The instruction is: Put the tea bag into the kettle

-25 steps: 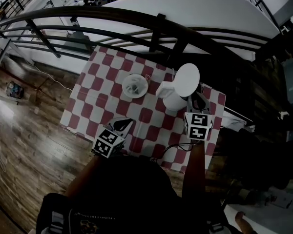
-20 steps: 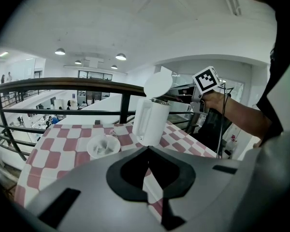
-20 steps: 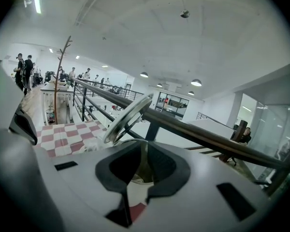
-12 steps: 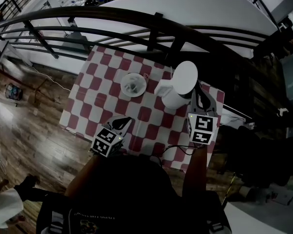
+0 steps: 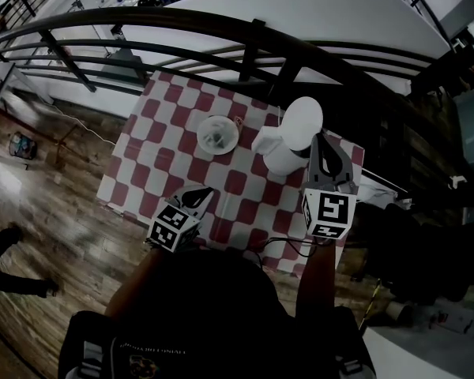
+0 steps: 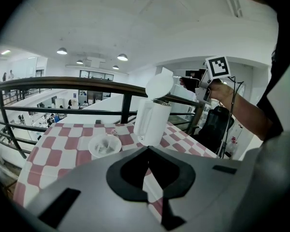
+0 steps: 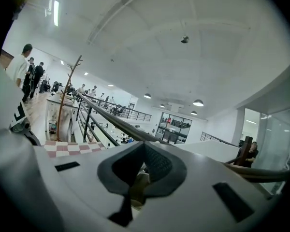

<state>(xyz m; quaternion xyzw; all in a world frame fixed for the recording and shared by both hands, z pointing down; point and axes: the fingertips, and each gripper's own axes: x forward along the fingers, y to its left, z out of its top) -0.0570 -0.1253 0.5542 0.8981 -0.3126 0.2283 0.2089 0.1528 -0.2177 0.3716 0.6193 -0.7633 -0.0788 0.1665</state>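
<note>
Railing (image 5: 221, 30) bars run close along the far edge of the desk (image 5: 154, 160), which is covered in a red-and-white checked cloth, so there is little room on that side. To the left the desk edge drops to open wooden floor (image 5: 39, 235). To the right sits dark clutter I cannot make out. The person stands at the near edge.

The near left half of the cloth is bare. Towards the far side sits a white bowl (image 5: 199, 136) with tea bags (image 6: 105, 146) lying in it. The white kettle (image 5: 278, 155) stands just right of the bowl and apart from it, its round lid (image 5: 302, 122) tipped up.

The left tongs (image 5: 205, 193) hang low over the near part of the cloth, pointing at the bowl, pads together and gripping nothing. The right tongs (image 5: 319, 138) are raised at lid height just right of the lid, with a small gap showing in the left gripper view. Its jaws have just been closing and now meet, with nothing pinched between them that I can see.
</note>
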